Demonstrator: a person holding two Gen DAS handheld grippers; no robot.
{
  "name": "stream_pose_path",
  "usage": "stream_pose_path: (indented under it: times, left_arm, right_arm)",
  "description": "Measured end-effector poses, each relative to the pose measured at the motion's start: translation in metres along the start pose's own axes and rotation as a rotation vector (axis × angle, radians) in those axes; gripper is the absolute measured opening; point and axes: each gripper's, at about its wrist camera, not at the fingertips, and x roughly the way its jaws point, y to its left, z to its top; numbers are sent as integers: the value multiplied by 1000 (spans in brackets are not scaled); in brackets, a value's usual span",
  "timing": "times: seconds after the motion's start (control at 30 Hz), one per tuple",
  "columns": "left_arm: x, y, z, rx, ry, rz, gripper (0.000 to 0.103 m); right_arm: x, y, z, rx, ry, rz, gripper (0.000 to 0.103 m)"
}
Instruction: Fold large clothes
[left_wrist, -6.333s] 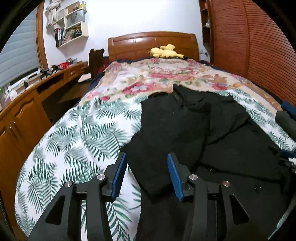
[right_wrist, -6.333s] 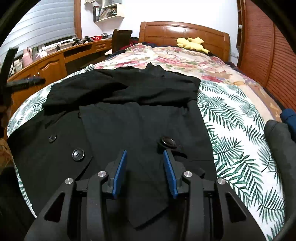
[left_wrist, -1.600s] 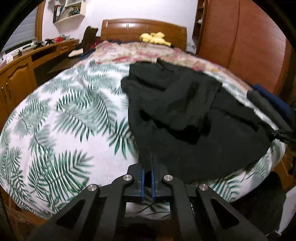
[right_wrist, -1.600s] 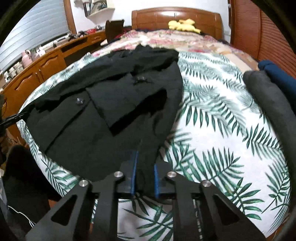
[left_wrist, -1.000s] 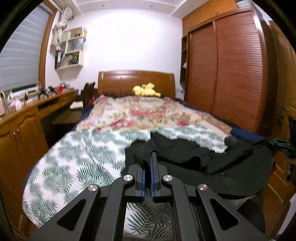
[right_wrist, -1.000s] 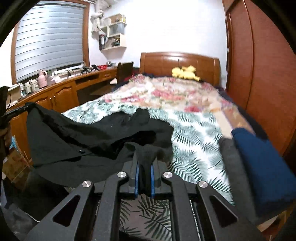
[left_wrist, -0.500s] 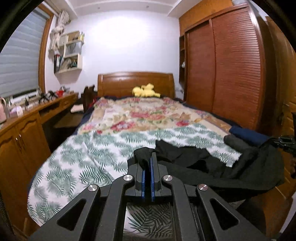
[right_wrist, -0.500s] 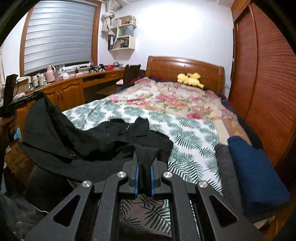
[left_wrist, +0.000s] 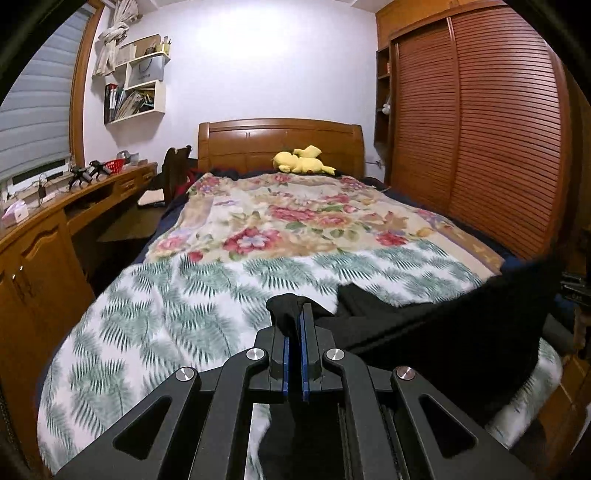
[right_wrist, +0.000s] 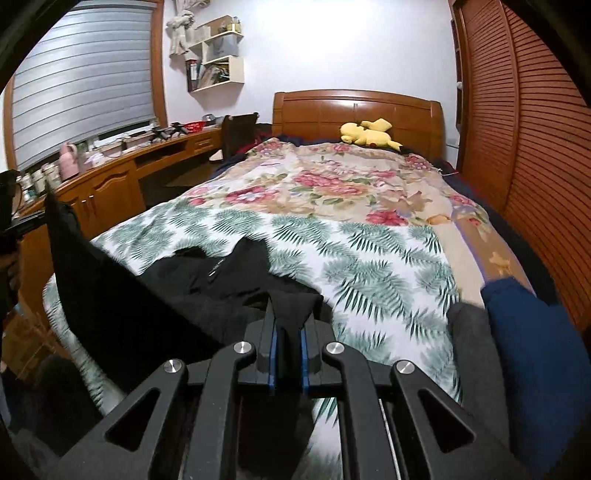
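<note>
A large black coat (left_wrist: 443, 339) is held up between both grippers over the foot of the bed, stretched taut; its far part trails on the leaf-print sheet (left_wrist: 192, 295). My left gripper (left_wrist: 293, 325) is shut on one bunched edge of the coat. My right gripper (right_wrist: 288, 325) is shut on the other edge; the coat (right_wrist: 155, 306) spans left from it to the other hand-held gripper (right_wrist: 14, 225) at the left edge. The coat's lower part hangs off the bed, hidden below the frames.
Folded grey (right_wrist: 469, 343) and blue (right_wrist: 532, 332) clothes lie at the bed's right foot corner. A floral blanket (left_wrist: 295, 218) and a yellow plush (left_wrist: 303, 162) lie further up. A wooden desk (left_wrist: 44, 236) runs along the left; a slatted wardrobe (left_wrist: 480, 147) stands to the right.
Both grippers have lifted and pulled the coat back toward the foot of the bed. More of the leaf-print sheet shows, and the coat is stretched tighter between them.
</note>
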Motion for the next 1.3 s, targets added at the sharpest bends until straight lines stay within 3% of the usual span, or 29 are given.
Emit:
stream_pose_path:
  times: [0.27, 0.53, 0.63, 0.67, 0.7, 0.77, 0.87, 1.03, 1.3]
  left_arm:
    - [114, 4, 32, -14, 23, 17, 4]
    - [163, 8, 42, -38, 62, 42, 5]
    - [168, 4, 39, -46, 75, 36, 11]
    - [166, 2, 36, -46, 77, 33, 21]
    - [162, 0, 34, -36, 75, 41, 28]
    - [151, -7, 29, -7, 47, 71, 54]
    - [135, -17, 15, 0, 35, 45, 63]
    - [121, -30, -12, -38, 71, -46, 66]
    - [107, -46, -36, -9, 105, -139, 66]
  right_arm:
    - [122, -39, 57, 29, 45, -113, 10]
    - [197, -46, 81, 40, 104, -163, 10]
    - [213, -46, 76, 63, 127, -149, 12]
    - [216, -45, 74, 60, 121, -145, 17]
    - [216, -43, 72, 55, 112, -147, 28]
    - [216, -38, 69, 31, 93, -193, 45]
    - [218, -34, 70, 31, 97, -212, 47]
    - [209, -9, 63, 13, 122, -175, 47]
    - [187, 47, 22, -49, 191, -72, 47]
